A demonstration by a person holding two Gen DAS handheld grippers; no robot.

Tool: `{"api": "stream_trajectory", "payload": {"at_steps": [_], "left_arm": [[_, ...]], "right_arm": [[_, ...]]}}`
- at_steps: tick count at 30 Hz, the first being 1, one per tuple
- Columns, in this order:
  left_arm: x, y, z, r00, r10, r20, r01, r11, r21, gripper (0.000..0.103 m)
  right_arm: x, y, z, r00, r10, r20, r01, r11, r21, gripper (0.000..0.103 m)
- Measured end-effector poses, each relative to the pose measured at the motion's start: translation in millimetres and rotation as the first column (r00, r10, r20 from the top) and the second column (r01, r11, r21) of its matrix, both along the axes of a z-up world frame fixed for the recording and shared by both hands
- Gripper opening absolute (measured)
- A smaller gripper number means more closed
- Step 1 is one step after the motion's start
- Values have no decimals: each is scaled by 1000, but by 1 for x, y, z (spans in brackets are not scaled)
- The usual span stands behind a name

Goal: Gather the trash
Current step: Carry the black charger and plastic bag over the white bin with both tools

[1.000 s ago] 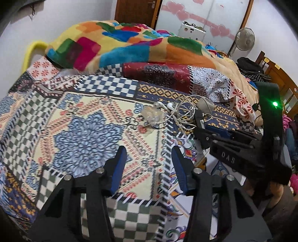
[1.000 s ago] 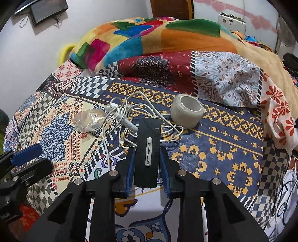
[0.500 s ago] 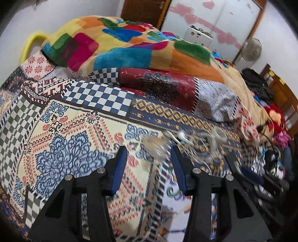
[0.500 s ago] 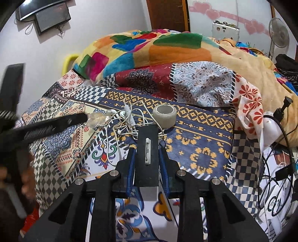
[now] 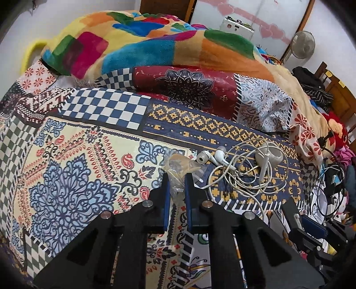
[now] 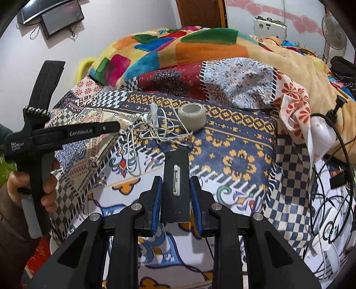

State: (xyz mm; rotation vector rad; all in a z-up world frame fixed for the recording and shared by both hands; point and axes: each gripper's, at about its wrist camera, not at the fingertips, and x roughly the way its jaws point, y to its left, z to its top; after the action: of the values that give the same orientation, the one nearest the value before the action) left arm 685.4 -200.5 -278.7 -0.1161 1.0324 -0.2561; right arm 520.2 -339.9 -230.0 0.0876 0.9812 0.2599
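Observation:
A crumpled clear plastic wrapper (image 5: pixel 178 169) lies on the patterned bedspread (image 5: pixel 73 155). My left gripper (image 5: pixel 177 177) has its blue-padded fingers closed on the wrapper's near end. From the right wrist view the left gripper (image 6: pixel 118 125) reaches the wrapper (image 6: pixel 124 121) at the bed's edge. My right gripper (image 6: pixel 175 184) is shut on a flat black device with a white clip (image 6: pixel 175 177), held in front of the bed's edge. White earphones (image 5: pixel 240 171) and a roll of tape (image 5: pixel 270 155) lie right of the wrapper.
A bright multicoloured blanket (image 5: pixel 155 44) is heaped at the back of the bed. Cables and clutter (image 6: pixel 329 211) hang at the bed's right side. A fan (image 5: pixel 302 45) stands by the far wall. A screen (image 6: pixel 60 20) hangs on the left wall.
My left gripper moved forward to the wrapper and closed its fingers on it. My right gripper drew back from the bed with the black device.

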Motion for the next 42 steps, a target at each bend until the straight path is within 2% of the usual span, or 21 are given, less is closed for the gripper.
{"api": "stream_trajectory", "payload": {"at_steps": [6,10,22,29,37,42], "left_arm": [[-16,16,21,1000,14,25,-14,1000,-13,10],[-35,28,50,998,25,62,-24,1000,-13,10],[-123,61,158,973,44,225,-56,997,45,10],[-190,88,205,951,73,299,-94,994,57,10],[-272,131,235,927,127,353,-155,986,54,10],[-322,165,237,917,173,360,-208,976,60,10]], "right_arm": [[-14,0,11,1000,-2,13,2,1000,-20,23],[-21,3,29,999,2,39,-1,1000,-17,23],[-65,33,121,982,44,185,-44,999,-2,23],[-105,57,171,959,75,275,-79,997,4,23],[-153,101,204,934,143,328,-153,988,8,23],[-182,133,210,916,204,344,-222,975,13,23]]}}
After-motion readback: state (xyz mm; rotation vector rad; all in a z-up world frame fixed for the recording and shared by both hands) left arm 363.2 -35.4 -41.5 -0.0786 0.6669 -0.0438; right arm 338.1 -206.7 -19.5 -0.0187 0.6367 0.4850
